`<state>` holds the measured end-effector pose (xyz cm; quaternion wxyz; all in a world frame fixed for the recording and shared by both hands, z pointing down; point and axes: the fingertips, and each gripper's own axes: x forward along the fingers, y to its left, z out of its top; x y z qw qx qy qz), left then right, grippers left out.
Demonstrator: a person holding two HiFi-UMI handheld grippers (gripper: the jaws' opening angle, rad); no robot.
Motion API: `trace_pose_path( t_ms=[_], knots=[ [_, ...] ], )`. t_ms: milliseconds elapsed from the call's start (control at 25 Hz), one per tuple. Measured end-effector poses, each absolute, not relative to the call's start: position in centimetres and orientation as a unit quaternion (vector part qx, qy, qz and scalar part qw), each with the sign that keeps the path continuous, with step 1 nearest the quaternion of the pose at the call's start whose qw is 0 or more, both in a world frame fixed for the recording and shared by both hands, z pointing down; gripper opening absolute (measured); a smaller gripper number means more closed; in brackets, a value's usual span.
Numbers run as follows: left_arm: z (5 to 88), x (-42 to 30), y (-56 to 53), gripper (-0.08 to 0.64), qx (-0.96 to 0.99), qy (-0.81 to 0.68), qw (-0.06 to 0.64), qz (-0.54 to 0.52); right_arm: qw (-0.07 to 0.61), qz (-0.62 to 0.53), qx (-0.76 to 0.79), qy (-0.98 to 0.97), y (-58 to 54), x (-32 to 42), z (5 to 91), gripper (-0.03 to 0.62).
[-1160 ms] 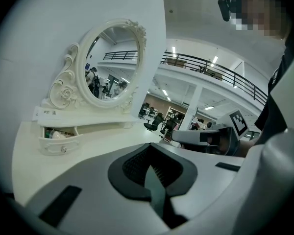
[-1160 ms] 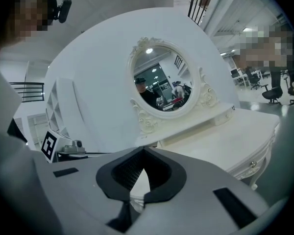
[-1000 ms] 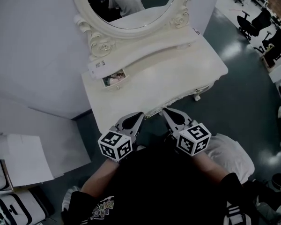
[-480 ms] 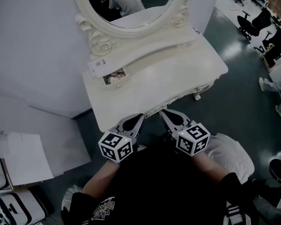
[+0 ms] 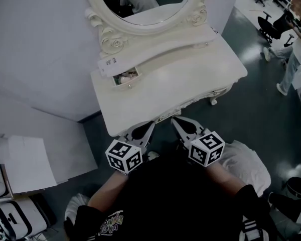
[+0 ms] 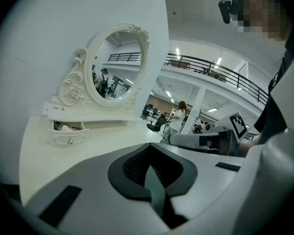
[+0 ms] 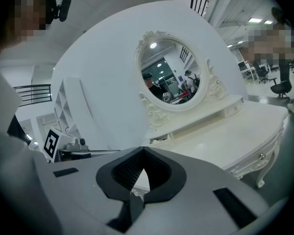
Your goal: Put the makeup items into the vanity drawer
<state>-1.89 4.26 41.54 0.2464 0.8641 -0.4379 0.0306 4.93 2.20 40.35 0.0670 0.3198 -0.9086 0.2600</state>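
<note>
The white vanity table (image 5: 180, 84) stands in front of me under an oval mirror (image 5: 145, 4). Its small drawer (image 5: 124, 78) at the back left is pulled open, with a few small makeup items inside; the drawer (image 6: 66, 129) also shows in the left gripper view, far off to the left. My left gripper (image 5: 149, 125) and right gripper (image 5: 174, 120) hover side by side just short of the table's near edge. Both are shut with nothing between the jaws. The left gripper (image 6: 149, 148) and right gripper (image 7: 143, 151) point toward the mirror side.
A white paper tag (image 5: 109, 64) lies on the shelf above the drawer. White boxes (image 5: 25, 164) sit on the floor at the left. Office chairs (image 5: 273, 24) and a walking person (image 5: 291, 59) are at the right. A white cushion (image 5: 248, 164) is beside my right arm.
Both grippers stay where they were, shut. The head view has shifted a little, so the vanity sits slightly further right. A person has walked in at the right.
</note>
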Motion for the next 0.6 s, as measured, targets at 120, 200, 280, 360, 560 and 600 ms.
trace_pose_path(
  t_ms=[120,200,280,360,560,600],
  knots=[
    [41.5,-2.1,4.5,0.002,0.863,-0.440,0.245,0.029,0.068,0.260,0.317,-0.910,2.4,4.7,40.4,0.029],
    [41.5,-2.3,4.7,0.002,0.862,-0.442,0.245,0.027,0.069,0.259,0.314,-0.911,2.6,4.5,40.4,0.029],
    [41.4,-2.5,4.9,0.002,0.861,-0.444,0.244,0.025,0.070,0.259,0.311,-0.912,2.7,4.2,40.4,0.029],
    [41.4,-2.7,5.0,0.002,0.861,-0.446,0.244,0.024,0.070,0.258,0.309,-0.913,2.9,4.0,40.4,0.029],
    [41.4,-3.0,4.9,0.002,0.860,-0.449,0.243,0.021,0.071,0.255,0.306,-0.914,2.8,3.7,40.5,0.029],
    [41.4,-3.1,4.9,0.002,0.860,-0.449,0.242,0.021,0.071,0.255,0.306,-0.914,2.8,3.6,40.5,0.029]
  ],
)
